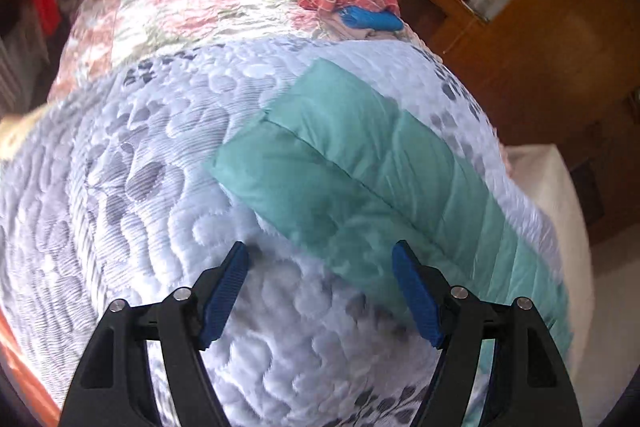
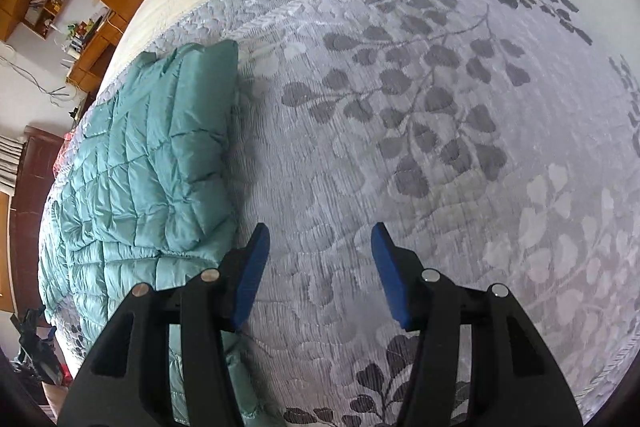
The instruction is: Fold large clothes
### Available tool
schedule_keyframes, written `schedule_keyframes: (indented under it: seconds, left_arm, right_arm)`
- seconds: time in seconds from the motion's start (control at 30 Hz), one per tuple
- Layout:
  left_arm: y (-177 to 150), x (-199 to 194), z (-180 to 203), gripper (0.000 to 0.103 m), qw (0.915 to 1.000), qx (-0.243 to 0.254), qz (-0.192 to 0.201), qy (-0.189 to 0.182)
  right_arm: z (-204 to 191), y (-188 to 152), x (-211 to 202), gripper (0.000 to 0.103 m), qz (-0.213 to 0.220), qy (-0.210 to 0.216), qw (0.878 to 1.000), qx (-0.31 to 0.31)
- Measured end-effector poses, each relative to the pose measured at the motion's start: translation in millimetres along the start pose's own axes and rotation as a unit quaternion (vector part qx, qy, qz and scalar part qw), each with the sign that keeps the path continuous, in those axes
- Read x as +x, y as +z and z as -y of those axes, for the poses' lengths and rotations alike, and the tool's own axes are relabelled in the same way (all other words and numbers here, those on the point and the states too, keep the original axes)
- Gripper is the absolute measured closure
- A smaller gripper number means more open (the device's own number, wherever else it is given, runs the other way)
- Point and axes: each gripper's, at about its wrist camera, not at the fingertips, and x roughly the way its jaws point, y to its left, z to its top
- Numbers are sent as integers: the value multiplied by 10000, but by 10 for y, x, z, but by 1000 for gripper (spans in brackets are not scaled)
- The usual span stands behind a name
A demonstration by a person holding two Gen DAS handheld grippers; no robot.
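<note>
Green quilted jacket (image 1: 360, 163) lies folded on the bed (image 2: 400, 147). Left hand-held gripper (image 1: 320, 259) and right hand-held gripper (image 2: 320, 239) both spread, empty.

Both the left tongs (image 1: 320, 259) and the right tongs (image 2: 320, 239) point steeply downward, blue-padded jaws apart, gripping nothing.

The green jacket (image 2: 136, 163) is puffy cloth, a bit shiny, with stitched squares. The bedspread (image 2: 400, 107) under it is bumpy, matt cloth (grey leaves on it). Far off, the cupboard (image 1: 560, 39) is smooth brown wood.
</note>
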Motion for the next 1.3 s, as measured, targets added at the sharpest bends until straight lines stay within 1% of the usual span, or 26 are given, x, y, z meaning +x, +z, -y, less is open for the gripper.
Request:
schedule_keyframes:
  seconds: [0.07,0.27,0.33,0.37,0.43,0.47,0.5,0.53,0.63,0.73,0.83,0.9,0.97,1.07,1.17,1.23,1.3]
  left_arm:
    - [55,60,-52,28,9997,-230,-35,-98]
    - [283,203,34,29,9995,-271,49,-165]
    - [328,226,55,40,9995,-278,79,-92]
    - [341,230,68,42,9995,-277,116,-41]
    - [355,248,68,61,9995,-274,157,-53]
    - [357,247,73,64,9995,-261,169,-21]
    - [358,234,92,79,9995,-223,209,-10]
    - [351,217,112,89,9995,-208,207,-118]
    - [358,158,187,98,9991,-187,301,-239]
    - [330,36,358,99,9980,5,424,-460]
    - [257,-148,639,99,9957,335,592,-622]
    - [176,-296,893,99,9920,610,667,-882]
    - [51,-443,1198,99,9861,967,727,-1142]
    - [-219,-626,1724,99,9734,1573,747,-1493]
    - [-581,-688,2305,99,9570,2218,546,-1788]
    - [-887,-674,2710,99,9429,2659,363,-1974]
    - [-1188,-632,3042,99,9302,3057,291,-2011]
  right_arm:
    - [-24,-11,34,50,-38,-23,10000,-27]
    - [-104,-28,98,50,-117,-132,9997,-153]
    - [-112,-31,130,50,-143,-125,9997,-141]
    - [-113,-31,141,50,-153,-133,9997,-137]
    - [-112,-42,171,50,-183,-151,9996,-135]
    - [-110,-47,188,50,-201,-159,9996,-140]
    - [-111,-53,200,50,-213,-172,9995,-149]
    - [-111,-56,205,50,-220,-184,9995,-152]
    - [-109,-62,216,50,-230,-186,9995,-146]
    - [-126,-75,185,50,-200,-184,9995,-172]
    - [-160,-81,135,50,-147,-206,9994,-253]
    - [-187,-80,98,50,-96,-218,9993,-296]
    - [-221,-82,51,50,-44,-177,9993,-314]
    - [-310,-91,-22,50,48,-69,9991,-412]
    - [-416,-90,-81,50,120,53,9985,-527]
    - [-504,-95,-96,50,146,133,9979,-620]
    - [-594,-95,-83,50,138,202,9973,-697]
